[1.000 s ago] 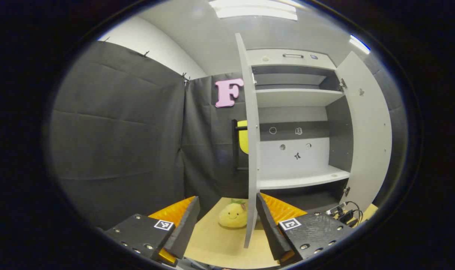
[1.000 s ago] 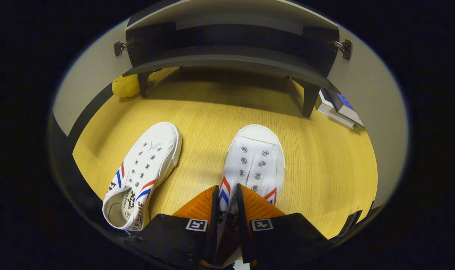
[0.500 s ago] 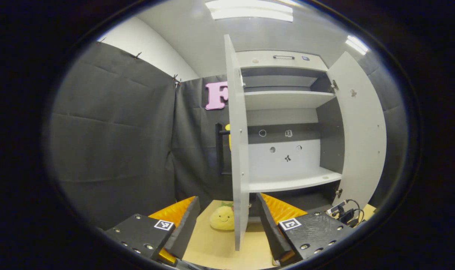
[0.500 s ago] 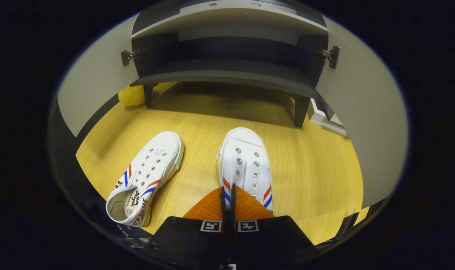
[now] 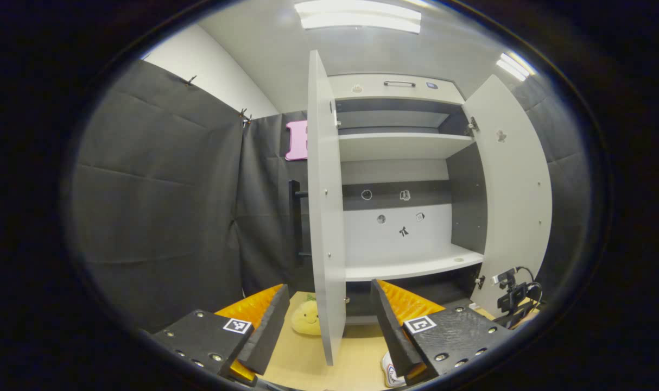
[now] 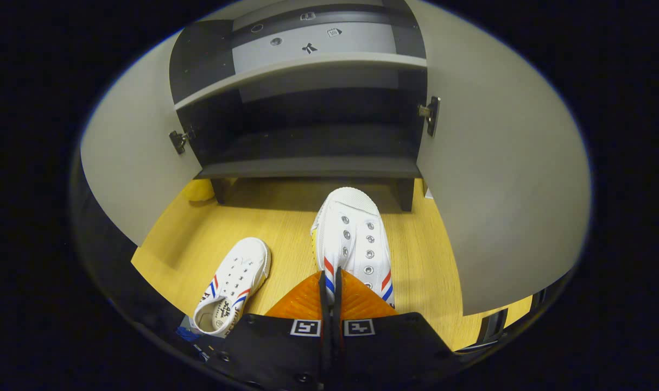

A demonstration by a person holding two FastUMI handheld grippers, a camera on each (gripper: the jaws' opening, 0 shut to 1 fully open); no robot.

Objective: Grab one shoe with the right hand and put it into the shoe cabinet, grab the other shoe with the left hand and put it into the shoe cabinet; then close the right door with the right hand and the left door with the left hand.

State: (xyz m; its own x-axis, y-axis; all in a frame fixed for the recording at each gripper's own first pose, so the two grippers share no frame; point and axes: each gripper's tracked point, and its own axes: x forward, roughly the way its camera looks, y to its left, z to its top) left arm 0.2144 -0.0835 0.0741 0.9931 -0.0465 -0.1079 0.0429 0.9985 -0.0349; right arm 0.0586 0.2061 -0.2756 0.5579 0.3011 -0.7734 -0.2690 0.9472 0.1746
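A white canvas shoe with red and blue stripes (image 6: 352, 239) is pinched at its heel edge between the nearly closed jaws of the right gripper (image 6: 329, 285), toe toward the open grey shoe cabinet (image 6: 308, 163). Its matching white shoe (image 6: 233, 282) is left on the wooden floor (image 6: 432, 255). The left gripper (image 5: 327, 315) is held wide open and empty, near the cabinet's left door (image 5: 324, 217).

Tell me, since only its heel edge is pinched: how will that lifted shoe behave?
The shoe looks like soft canvas, so the right gripper, shut on its heel rim, may let the toe droop. It seems light, probably manageable. The rubber toe cap might catch the cabinet shelf edge.
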